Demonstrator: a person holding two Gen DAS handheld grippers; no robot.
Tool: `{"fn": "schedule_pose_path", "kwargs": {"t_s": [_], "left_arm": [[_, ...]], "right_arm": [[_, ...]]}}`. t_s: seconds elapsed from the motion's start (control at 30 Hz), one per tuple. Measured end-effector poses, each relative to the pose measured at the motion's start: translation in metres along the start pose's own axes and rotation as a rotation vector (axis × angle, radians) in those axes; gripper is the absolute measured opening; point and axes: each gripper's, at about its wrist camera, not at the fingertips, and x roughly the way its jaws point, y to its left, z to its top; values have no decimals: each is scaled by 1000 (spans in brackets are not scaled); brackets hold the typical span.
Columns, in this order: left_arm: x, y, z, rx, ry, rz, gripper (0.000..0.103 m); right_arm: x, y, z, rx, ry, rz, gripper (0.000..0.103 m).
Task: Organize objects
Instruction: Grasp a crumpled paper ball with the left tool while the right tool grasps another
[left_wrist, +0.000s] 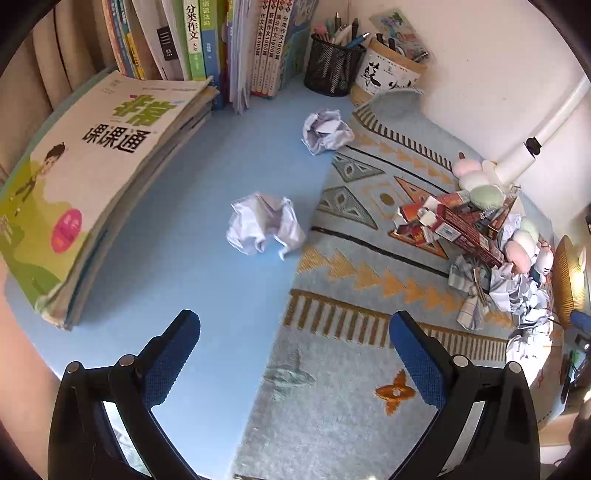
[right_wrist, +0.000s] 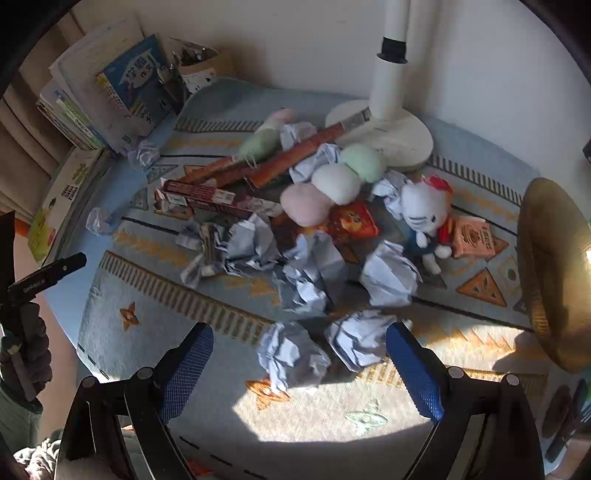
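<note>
Blue fingers on your left gripper (left_wrist: 294, 354) and right gripper (right_wrist: 300, 365) are wide and empty, so you look ready to pick up a paper ball (right_wrist: 360, 341).

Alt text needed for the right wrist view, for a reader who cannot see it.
Open blue-padded right tongs hover over a patterned mat strewn with crumpled paper balls, red cartons, pastel plush balls and a white cat plush. A white lamp base stands behind the pile, books at far left.
</note>
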Motion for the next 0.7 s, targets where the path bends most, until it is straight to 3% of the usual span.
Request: {"fn": "schedule_pose_path", "kwargs": {"t_s": [0.03,0.1,0.2,0.37,0.5,0.6,0.7], "left_arm": [[7,5,14,17,-1,11,102],[22,14,38,49,-1,21,102],[28,22,49,96,-1,11,102],[44,17,62,219,2,33,102],[57,18,69,248,12,17,101],[65,21,74,262,32,4,94],[73,25,77,274,62,-12,83]], "right_arm": [[-23,-12,-14,-19,-36,34,94],[-16,23,22,-49,-85,79,94],[3,76,71,-64,-103,111,94],[53,135,124,-75,-54,180,94],[92,160,148,-72,2,207,92],[116,171,159,-77,46,204,83],[134,177,166,-95,79,190,82]]}}
